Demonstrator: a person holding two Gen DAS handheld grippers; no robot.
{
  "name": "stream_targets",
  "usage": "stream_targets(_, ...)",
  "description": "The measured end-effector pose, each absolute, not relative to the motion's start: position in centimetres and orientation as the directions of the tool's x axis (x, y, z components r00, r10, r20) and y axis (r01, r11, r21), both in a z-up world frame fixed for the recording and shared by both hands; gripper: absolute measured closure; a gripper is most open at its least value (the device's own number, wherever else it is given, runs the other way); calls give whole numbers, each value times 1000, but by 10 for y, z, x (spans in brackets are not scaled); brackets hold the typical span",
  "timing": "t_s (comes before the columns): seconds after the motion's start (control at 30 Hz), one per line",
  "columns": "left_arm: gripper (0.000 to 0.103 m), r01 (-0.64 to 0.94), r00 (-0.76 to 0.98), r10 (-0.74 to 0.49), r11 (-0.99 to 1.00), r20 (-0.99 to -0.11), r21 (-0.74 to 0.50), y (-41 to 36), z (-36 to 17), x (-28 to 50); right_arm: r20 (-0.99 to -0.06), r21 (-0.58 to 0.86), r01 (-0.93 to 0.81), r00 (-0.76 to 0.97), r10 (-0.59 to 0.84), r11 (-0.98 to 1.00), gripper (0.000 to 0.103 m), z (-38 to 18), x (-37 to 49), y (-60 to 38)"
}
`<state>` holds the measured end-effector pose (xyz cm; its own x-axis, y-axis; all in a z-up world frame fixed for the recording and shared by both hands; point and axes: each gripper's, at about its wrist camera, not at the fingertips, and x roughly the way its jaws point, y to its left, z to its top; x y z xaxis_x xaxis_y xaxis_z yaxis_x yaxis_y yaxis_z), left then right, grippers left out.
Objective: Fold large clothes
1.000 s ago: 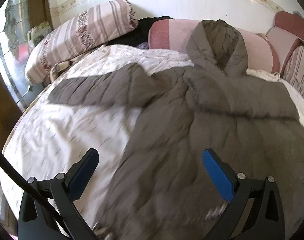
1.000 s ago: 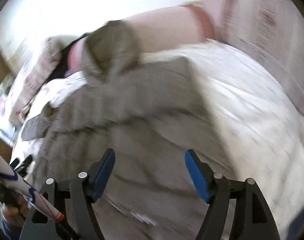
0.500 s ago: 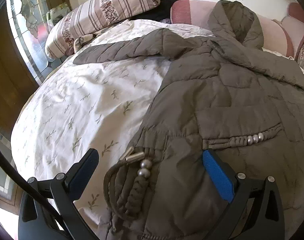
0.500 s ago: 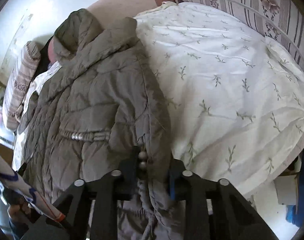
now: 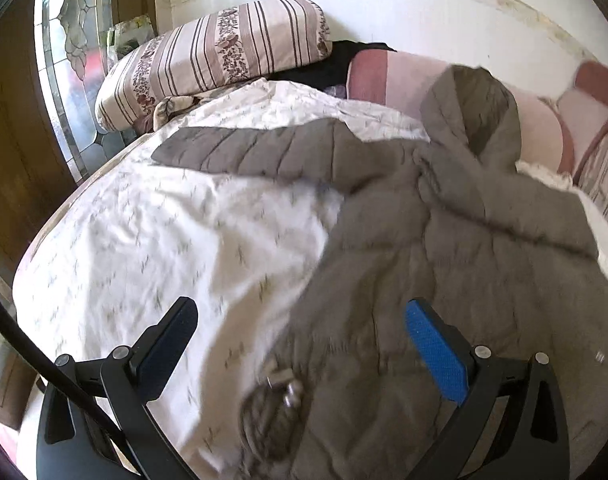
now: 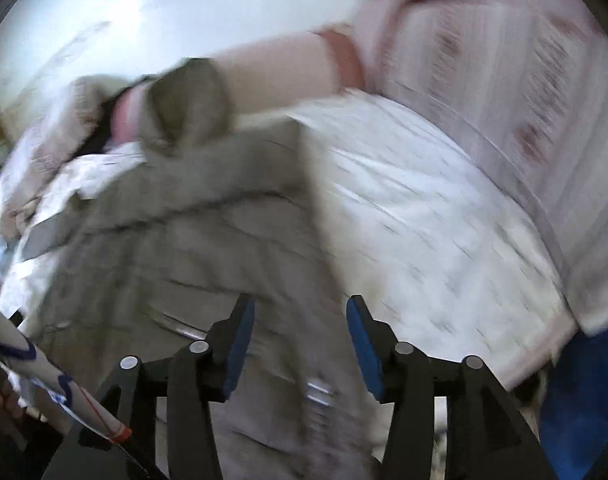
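Coat [image 5: 443,264] spread flat on the bed [image 5: 164,240], hood [image 5: 471,112] at the far end against the bolster [image 5: 399,80], one sleeve [image 5: 256,152] stretched out to the left. Pillow [image 5: 208,56] behind the sleeve, by the window [image 5: 68,60]. Left gripper [image 5: 300,344] over the coat's near left edge, right gripper [image 6: 300,340] over its near right edge.

Through motion blur, the right gripper [image 6: 300,332] hangs with jaws apart over the hem of a grey hooded coat [image 6: 192,240] spread on a white sheet [image 6: 423,220], gripping nothing.
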<state>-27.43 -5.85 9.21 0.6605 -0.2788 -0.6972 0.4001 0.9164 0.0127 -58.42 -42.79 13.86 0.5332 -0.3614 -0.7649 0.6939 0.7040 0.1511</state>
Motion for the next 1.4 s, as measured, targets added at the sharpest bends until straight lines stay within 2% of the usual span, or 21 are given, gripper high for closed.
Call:
stream_targets(0.03, 0, 380, 669, -270, 925, -693, 6, -55, 99, -263, -757, 160, 661, 558, -338, 733, 39, 143, -567, -424)
stream_targets(0.07, 0, 367, 674, -263, 930, -690, 3, -52, 103, -256, -754, 164, 632, 575, -317, 757, 37, 147, -548, -418)
stream_targets(0.23, 0, 282, 686, -208, 959, -697, -8, -30, 128, -190, -757, 163, 476, 622, -200, 864, 37, 142, -453, -384)
stream_targets(0.43, 0, 162, 675, -120, 987, -728, -12, -17, 138, -97, -807, 200, 386, 586, -71, 901, 37, 83, -380, -363)
stream_targets(0.57, 0, 78, 651, -122, 993, -749, -94, -3, 132, -33, -841, 216, 374, 540, -23, 902, 37, 49, -372, -369)
stream_targets(0.67, 11, 8, 628, -139, 985, -766, -172, 24, 124, 21, -838, 221, 367, 545, -17, 903, 37, 44, -371, -377)
stream_targets(0.73, 25, -30, 601, -168, 972, -781, -232, 37, 115, 47, -836, 220, 367, 548, -19, 904, 37, 44, -370, -379)
stream_targets(0.8, 35, -65, 575, -207, 953, -791, -296, 46, 102, 70, -834, 232, 366, 552, -10, 901, 37, 44, -367, -381)
stream_targets(0.97, 42, -89, 551, -267, 923, -791, -373, 55, 71, 109, -836, 228, 359, 549, -7, 905, 37, 45, -362, -383)
stream_targets(1.13, 56, -108, 519, -307, 902, -798, -417, 53, 45, 135, -829, 243, 343, 558, 12, 907, 37, 45, -355, -380)
stream_targets(1.4, 57, -123, 549, -328, 878, -769, -463, 44, 22, 160, -826, 251, 328, 563, 25, 911, 37, 43, -350, -378)
